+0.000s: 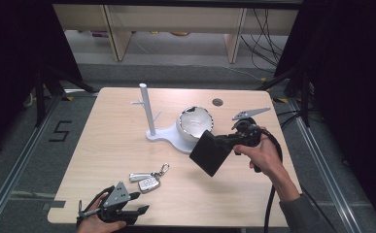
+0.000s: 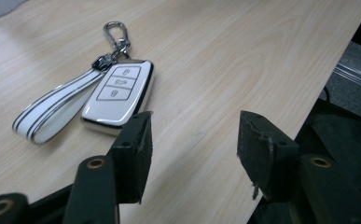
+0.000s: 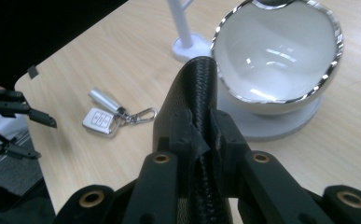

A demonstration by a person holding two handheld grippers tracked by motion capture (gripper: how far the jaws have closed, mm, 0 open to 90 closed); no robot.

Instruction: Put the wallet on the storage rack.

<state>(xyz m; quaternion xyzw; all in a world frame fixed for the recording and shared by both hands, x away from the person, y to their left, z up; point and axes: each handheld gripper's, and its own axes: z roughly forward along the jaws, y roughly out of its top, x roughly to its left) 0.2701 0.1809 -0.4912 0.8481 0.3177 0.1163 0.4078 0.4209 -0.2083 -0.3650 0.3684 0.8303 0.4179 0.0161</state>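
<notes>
Grey floor (image 1: 25,145) with a taped 5 (image 1: 60,130), wooden shelving (image 1: 176,29) behind, dark drapes (image 1: 10,63) on both sides.

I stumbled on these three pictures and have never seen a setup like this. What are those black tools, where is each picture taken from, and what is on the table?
A person holds a hand-operated two-jaw gripper in each hand. The high view looks down on a wooden table. The other two come from cameras riding on the grippers. The left gripper is open near the table's front edge, beside a white car key fob with a strap and clasp. The right gripper is shut on a black wallet, held above the table. Behind it a shiny white bowl sits on a white stand with a post.
</notes>
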